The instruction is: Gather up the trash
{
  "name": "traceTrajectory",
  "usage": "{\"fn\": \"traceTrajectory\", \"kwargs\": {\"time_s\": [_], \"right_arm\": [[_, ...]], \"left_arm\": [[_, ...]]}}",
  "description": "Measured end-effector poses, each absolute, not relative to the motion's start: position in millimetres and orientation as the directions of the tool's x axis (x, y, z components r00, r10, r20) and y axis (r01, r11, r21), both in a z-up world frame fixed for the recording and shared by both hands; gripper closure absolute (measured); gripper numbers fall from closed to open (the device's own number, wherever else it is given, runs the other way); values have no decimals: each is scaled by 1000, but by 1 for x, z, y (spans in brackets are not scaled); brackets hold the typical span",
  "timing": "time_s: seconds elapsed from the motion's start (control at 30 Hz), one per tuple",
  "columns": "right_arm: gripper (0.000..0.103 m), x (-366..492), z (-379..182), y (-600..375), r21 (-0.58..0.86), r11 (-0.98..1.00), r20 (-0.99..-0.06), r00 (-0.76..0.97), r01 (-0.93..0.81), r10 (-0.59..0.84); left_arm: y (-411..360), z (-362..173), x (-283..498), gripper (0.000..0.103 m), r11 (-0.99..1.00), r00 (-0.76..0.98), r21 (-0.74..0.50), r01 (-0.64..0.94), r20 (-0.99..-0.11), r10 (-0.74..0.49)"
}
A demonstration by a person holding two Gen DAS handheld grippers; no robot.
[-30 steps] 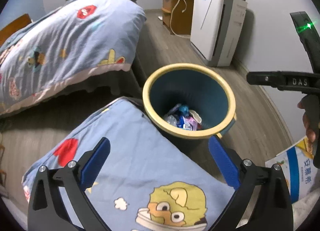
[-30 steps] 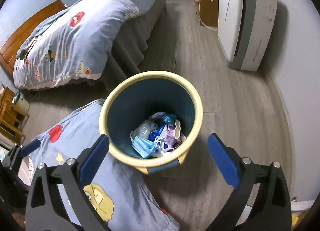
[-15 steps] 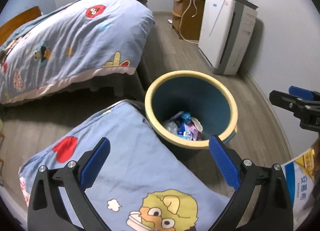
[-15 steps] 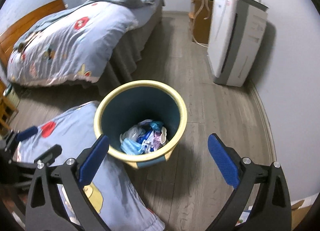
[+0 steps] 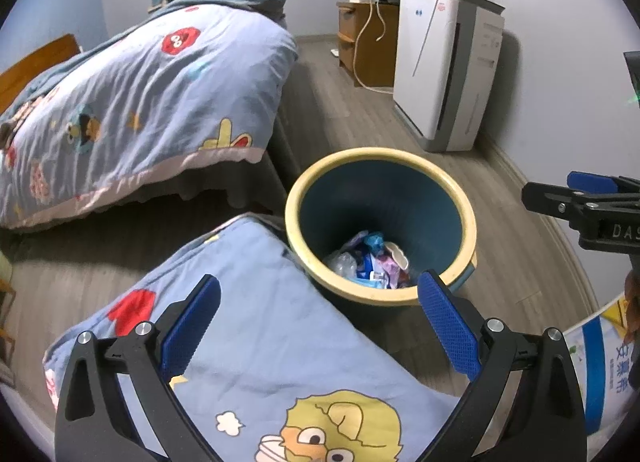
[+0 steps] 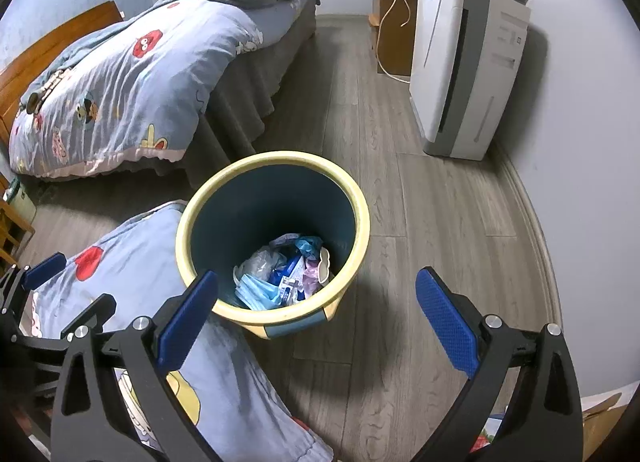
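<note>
Left wrist view: the left gripper (image 5: 318, 322) has its blue pads spread wide with nothing between them, hanging over a cartoon-print pillow (image 5: 256, 342). The trash bin (image 5: 464, 218), dark teal with a pale yellow rim, stands on the wood floor (image 5: 520, 278) just past the pillow's edge, and the trash (image 5: 372, 258), crumpled wrappers and plastic, sits at its bottom. The right gripper (image 5: 580, 198) pokes in from the right edge, side-on, so from here I can't tell how far open it is. A bed (image 5: 132, 102) with a matching duvet is off to the left, and a white air purifier (image 5: 444, 70) stands against the wall.

Right wrist view: the right gripper (image 6: 316, 312) is wide open too, holding nothing, hovering over the near side of the trash bin (image 6: 360, 206). The trash (image 6: 280, 270) inside includes a blue face mask (image 6: 256, 288). The left gripper (image 6: 60, 286) shows at the left edge over the pillow (image 6: 132, 262).
</note>
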State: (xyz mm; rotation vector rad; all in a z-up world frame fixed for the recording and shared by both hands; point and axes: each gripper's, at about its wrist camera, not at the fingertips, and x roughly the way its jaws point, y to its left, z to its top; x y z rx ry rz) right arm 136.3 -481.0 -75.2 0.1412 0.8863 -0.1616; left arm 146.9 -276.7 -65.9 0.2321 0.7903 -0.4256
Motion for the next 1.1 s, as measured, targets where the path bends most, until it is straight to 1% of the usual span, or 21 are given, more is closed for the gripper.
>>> {"fn": "traceTrajectory", "kwargs": {"time_s": [0.23, 1.1], "right_arm": [[6, 135, -73, -476, 27, 982, -776, 624, 186, -97], [6, 137, -71, -475, 18, 983, -780, 618, 180, -99]], "left_arm": [[-277, -62, 144, 5, 884, 628, 43, 465, -720, -295], [-275, -61, 144, 5, 886, 629, 37, 463, -718, -298]]}}
